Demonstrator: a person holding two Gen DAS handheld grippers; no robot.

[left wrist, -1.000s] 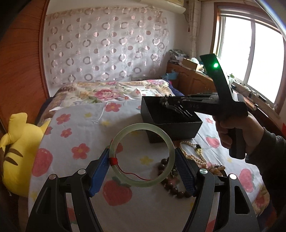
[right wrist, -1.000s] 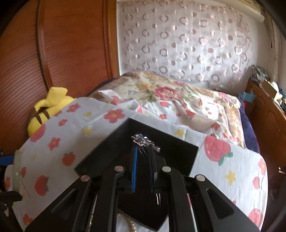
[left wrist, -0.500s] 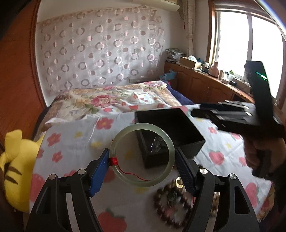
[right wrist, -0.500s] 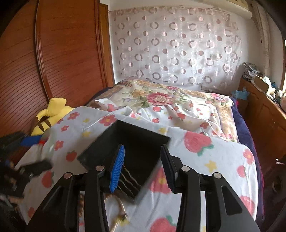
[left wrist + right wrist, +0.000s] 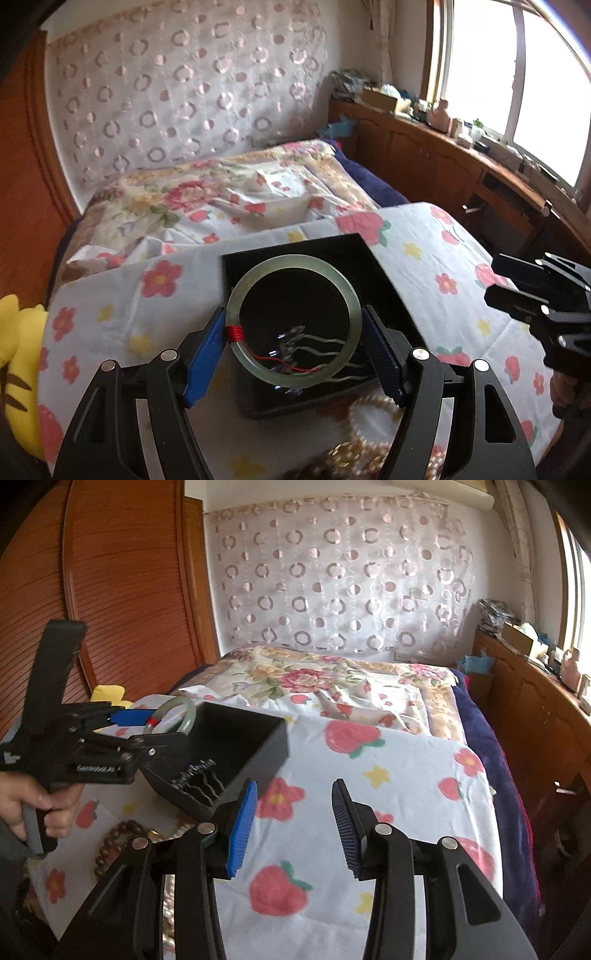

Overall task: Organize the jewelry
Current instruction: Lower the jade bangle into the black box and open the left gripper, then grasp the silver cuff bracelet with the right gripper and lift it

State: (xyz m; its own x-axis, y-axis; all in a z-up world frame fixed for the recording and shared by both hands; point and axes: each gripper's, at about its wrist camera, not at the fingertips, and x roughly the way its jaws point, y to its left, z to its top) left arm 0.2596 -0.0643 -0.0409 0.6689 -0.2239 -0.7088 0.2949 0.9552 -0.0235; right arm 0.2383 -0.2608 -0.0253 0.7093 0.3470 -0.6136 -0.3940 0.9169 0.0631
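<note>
On the flowered cloth (image 5: 406, 812) sits the black box (image 5: 373, 280), a silver hair comb (image 5: 314, 347) already inside. The left gripper (image 5: 293, 354) clamps the green bangle (image 5: 293, 321) just over the box — drop pending. The right gripper (image 5: 291, 823) hangs wide open, empty. Bead strands (image 5: 114, 842) remain outside — roughly half done.

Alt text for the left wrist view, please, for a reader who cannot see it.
The left gripper holds a pale green bangle with a red thread wrap between its blue fingers, above an open black box that has a silver hair comb inside. The box sits on a flowered cloth; the right gripper shows at the right edge.
</note>
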